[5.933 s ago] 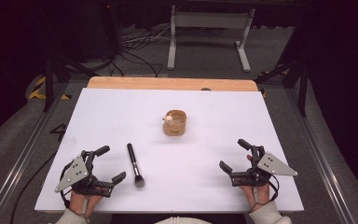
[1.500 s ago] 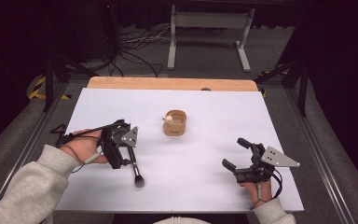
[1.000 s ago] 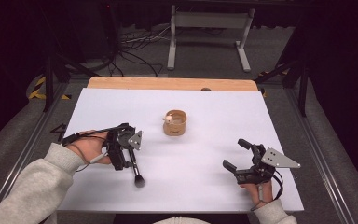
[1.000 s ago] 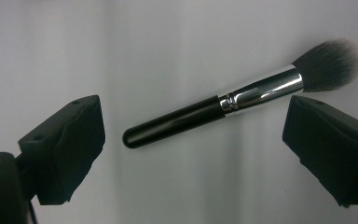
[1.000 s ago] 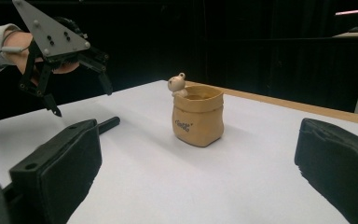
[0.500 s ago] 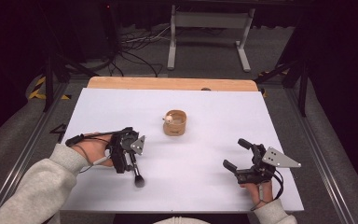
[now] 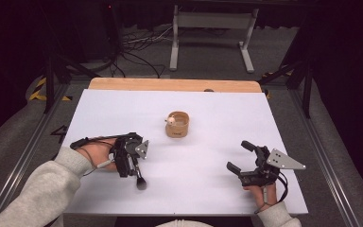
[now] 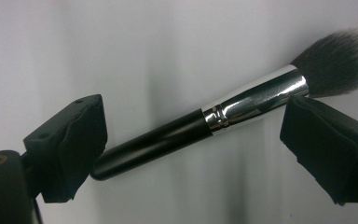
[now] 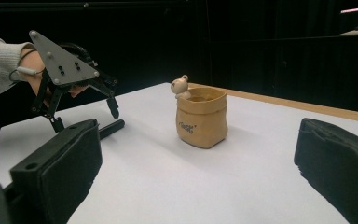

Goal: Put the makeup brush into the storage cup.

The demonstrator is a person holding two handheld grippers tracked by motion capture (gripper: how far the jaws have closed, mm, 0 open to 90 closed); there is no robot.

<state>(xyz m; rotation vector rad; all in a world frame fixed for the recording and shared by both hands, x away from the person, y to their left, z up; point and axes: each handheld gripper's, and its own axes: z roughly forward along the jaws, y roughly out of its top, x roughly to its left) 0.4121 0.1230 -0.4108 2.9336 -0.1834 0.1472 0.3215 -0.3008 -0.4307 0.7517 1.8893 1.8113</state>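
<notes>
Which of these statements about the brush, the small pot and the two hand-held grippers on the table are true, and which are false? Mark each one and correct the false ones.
1. The brush lies between the open jaws of the left hand-held gripper. True.
2. The brush stands upright inside the tan pot. False: it lies flat on the white table, apart from the pot.
3. The right hand-held gripper is shut on the pot. False: its jaws are open and empty, and the pot stands apart from it.
4. The brush has a black handle, a silver ferrule and dark bristles. True.
5. A small figure sits at the pot's rim. True.
</notes>
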